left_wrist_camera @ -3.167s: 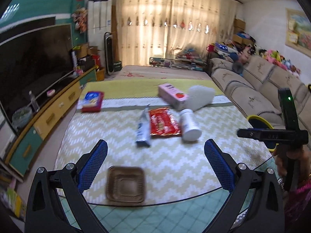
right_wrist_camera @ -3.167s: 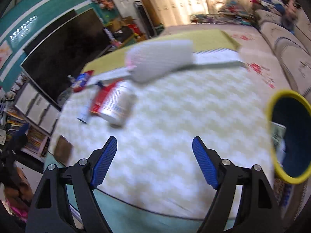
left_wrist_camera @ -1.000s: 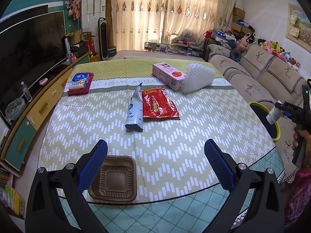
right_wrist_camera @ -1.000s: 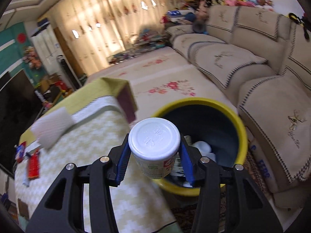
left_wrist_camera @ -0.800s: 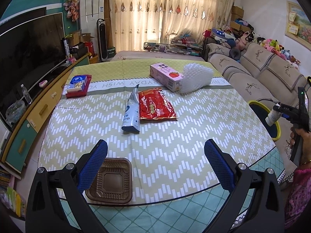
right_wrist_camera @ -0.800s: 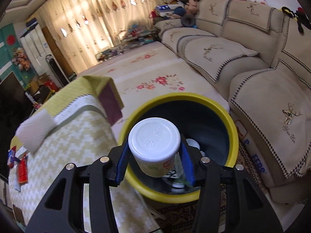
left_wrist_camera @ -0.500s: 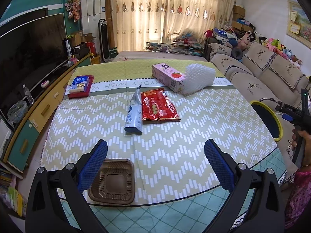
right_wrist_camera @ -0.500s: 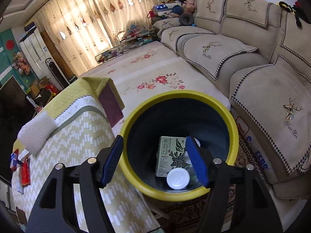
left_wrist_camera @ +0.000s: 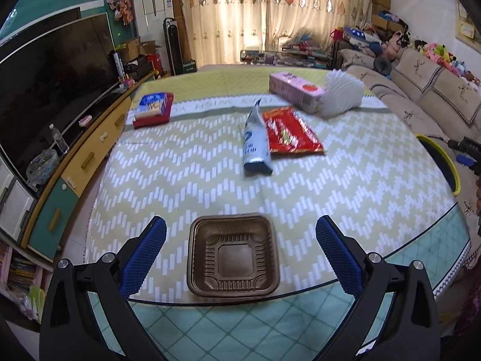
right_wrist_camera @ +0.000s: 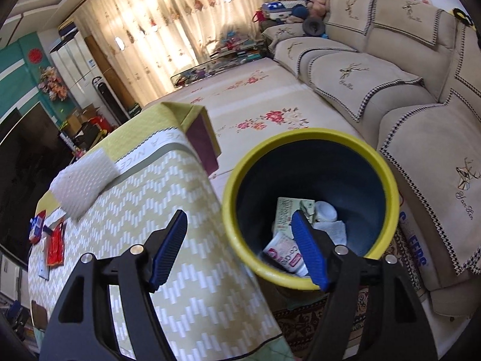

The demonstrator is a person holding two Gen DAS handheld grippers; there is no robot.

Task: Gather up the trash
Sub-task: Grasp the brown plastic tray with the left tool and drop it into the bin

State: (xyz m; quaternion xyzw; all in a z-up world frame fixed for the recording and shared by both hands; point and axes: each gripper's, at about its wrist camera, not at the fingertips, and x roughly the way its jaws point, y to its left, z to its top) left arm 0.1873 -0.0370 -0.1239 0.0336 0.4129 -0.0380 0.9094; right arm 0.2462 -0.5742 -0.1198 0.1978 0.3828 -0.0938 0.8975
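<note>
Trash in the bin, a ribbed tray at the bench edge

In the right wrist view the right gripper point(right_wrist_camera: 239, 248), jaws opening with nothing between them, hangs over the round yellow-rimmed dark plastic bin point(right_wrist_camera: 387, 177), lower centre; the white plastic bottle point(right_wrist_camera: 285, 254) lies inside on a green carton point(right_wrist_camera: 293, 210). In the left wrist view the left gripper point(left_wrist_camera: 239, 255) is spread wide around a square brown ribbed plastic tray point(left_wrist_camera: 234, 255) at the near edge of the zigzag-patterned bench point(left_wrist_camera: 180, 180); open cloth lies beyond it.

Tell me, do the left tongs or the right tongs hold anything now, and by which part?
Nothing is held. The left tongs stand open over the brown tray; the right tongs are opening, empty, beside the bin.
</note>
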